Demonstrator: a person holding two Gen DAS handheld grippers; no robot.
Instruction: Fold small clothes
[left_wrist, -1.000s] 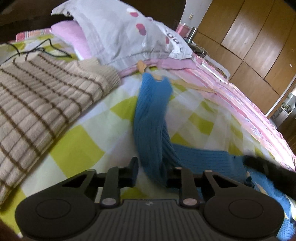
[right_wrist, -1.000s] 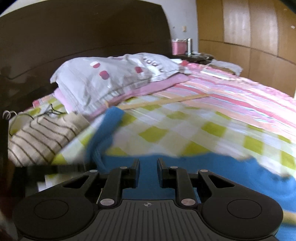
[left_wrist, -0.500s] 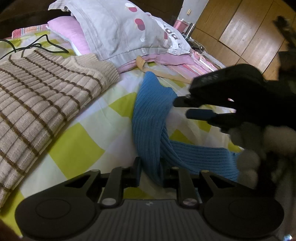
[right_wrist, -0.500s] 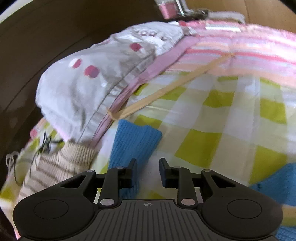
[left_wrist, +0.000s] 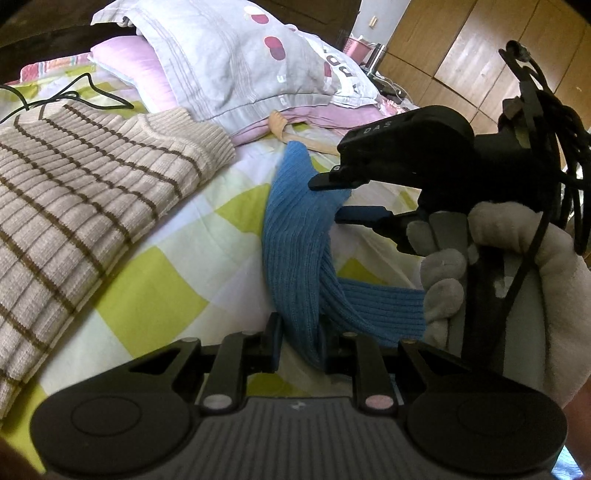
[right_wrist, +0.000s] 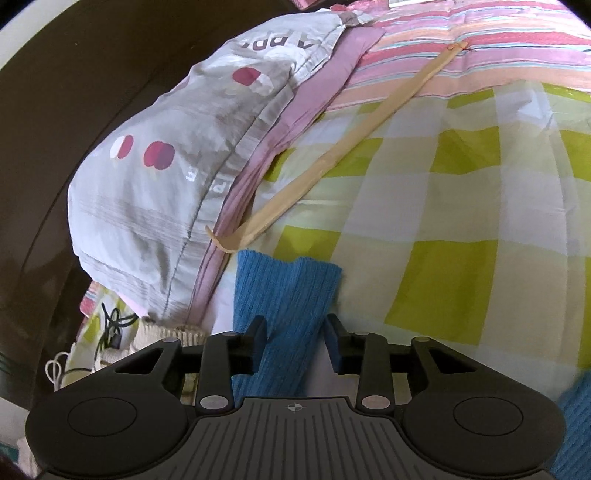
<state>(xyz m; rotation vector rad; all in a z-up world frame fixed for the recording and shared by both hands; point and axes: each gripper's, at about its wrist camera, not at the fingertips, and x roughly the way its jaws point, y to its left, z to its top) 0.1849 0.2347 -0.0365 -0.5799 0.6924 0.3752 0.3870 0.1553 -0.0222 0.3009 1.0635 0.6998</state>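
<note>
Bed (left_wrist: 155, 280) with a yellow-and-white checked sheet is the place where all of this lies. One blue ribbed knitted sleeve (left_wrist: 295, 236) stretches across the sheet, from the left gripper up toward the big grey pillow with red dots (left_wrist: 240, 62).

The left gripper (left_wrist: 297, 341) pinches the near part of the blue sleeve. Its jaws are narrow and squeeze the cloth between them. I think it holds this part down so the sleeve does not slide.

The right gripper (right_wrist: 295, 341) is at the far end of the sleeve, near the pillow. A hand in a white glove (left_wrist: 491, 291) holds it. Its jaws have just been opening, and the cuff sits between them, but the pads do not press it yet. I think it gets ready to grab the cuff and fold it back.

One striped beige knitted sweater (left_wrist: 74, 177) lies beside the blue sleeve, on the pillow's left. One long thin wooden stick (right_wrist: 332, 158) lies by the pillow too. There are two grippers, one gloved hand and one blue piece of clothing in view.
</note>
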